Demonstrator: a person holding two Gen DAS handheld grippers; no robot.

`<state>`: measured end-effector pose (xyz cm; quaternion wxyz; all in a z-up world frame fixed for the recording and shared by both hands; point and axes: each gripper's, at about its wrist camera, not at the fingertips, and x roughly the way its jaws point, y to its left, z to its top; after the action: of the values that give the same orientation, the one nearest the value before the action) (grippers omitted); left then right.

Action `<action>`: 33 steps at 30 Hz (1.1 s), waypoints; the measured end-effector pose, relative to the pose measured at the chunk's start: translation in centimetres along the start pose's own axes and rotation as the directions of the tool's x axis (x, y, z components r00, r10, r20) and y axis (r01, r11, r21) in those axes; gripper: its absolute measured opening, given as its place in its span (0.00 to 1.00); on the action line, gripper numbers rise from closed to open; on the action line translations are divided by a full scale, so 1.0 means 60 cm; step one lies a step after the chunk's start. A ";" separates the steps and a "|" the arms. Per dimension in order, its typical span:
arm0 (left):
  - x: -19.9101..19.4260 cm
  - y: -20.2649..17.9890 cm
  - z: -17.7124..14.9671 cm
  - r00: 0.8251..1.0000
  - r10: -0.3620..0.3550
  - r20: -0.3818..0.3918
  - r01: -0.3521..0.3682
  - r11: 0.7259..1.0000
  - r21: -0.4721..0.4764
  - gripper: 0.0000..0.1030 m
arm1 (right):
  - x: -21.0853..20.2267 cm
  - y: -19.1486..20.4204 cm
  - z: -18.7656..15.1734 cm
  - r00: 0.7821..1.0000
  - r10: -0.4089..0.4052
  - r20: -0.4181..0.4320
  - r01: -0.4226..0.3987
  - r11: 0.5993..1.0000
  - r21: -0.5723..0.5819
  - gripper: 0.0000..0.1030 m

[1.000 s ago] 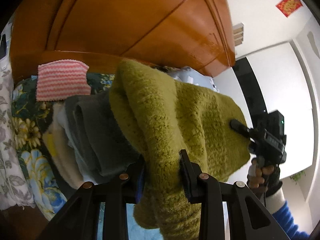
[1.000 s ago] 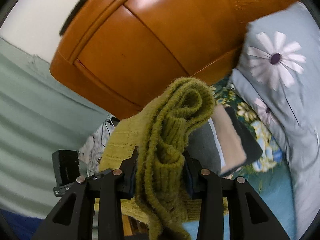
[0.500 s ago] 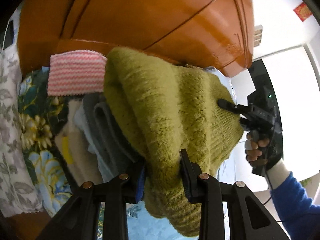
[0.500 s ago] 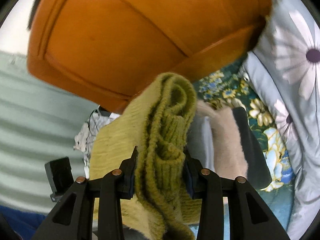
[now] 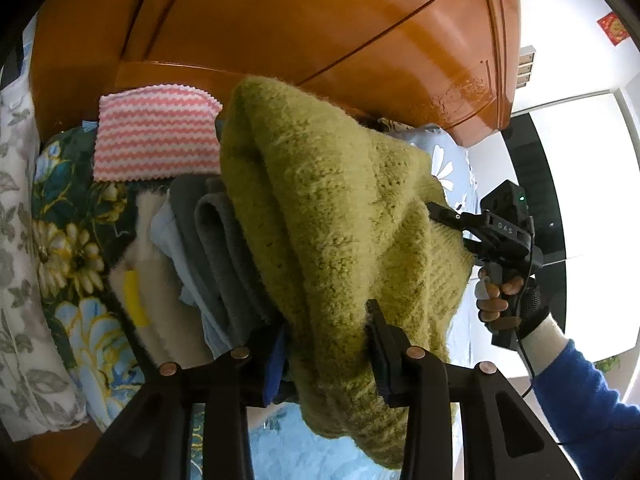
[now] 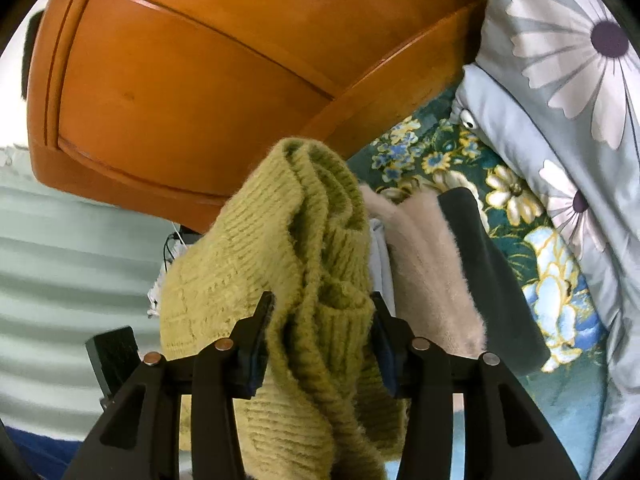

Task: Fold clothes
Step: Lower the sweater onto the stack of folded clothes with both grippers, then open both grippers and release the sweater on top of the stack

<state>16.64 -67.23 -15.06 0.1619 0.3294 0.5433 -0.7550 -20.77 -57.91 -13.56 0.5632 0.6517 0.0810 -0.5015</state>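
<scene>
A folded green knit sweater (image 5: 328, 216) hangs between both grippers and rests against a stack of folded clothes (image 5: 208, 248) on the bed. My left gripper (image 5: 326, 356) holds its near edge; the jaws are opening, with the knit still filling the gap and touching both pads. In the right wrist view my right gripper (image 6: 320, 340) holds the bunched ribbed edge of the sweater (image 6: 304, 240). Its jaws are opening too, with the wool still against both pads. The left wrist view also shows the right gripper (image 5: 448, 226) at the sweater's far corner, held by a hand (image 5: 496, 296).
The stack holds grey, pale blue and cream pieces (image 6: 424, 264) plus a dark one (image 6: 488, 280). A pink striped cloth (image 5: 156, 136) lies behind it. An orange wooden headboard (image 5: 280, 32) stands close behind, a daisy-print pillow (image 6: 560, 80) lies to the right, and a floral bedspread (image 6: 516, 204) lies beneath.
Both grippers have come down with the sweater, which now sits lower against the stack. The gap between each pair of fingers has widened a little.
</scene>
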 end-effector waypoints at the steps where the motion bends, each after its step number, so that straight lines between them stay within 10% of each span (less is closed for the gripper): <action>1: -0.004 -0.001 0.001 1.000 0.013 -0.002 -0.013 1.000 0.004 0.47 | -0.006 0.007 0.000 1.000 -0.016 0.001 0.016 1.000 -0.019 0.48; 15: -0.084 -0.077 0.061 0.977 0.155 0.147 -0.183 0.962 0.201 0.62 | -0.141 0.071 -0.071 0.959 -0.224 0.175 0.253 0.952 -0.172 0.48; 23: 0.001 -0.117 0.094 0.986 0.140 0.092 -0.159 0.955 0.252 0.62 | -0.065 0.152 -0.098 0.968 -0.200 0.150 0.238 0.923 -0.304 0.48; 33: 0.043 -0.084 0.063 0.988 0.150 0.041 -0.155 0.951 0.268 0.62 | -0.022 0.087 -0.141 0.957 -0.243 0.161 0.276 0.934 -0.228 0.48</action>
<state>10.53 -68.66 -12.47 0.1788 0.3818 0.4066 -0.8105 -13.15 -52.20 -10.32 0.5732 0.5256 0.1917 -0.5987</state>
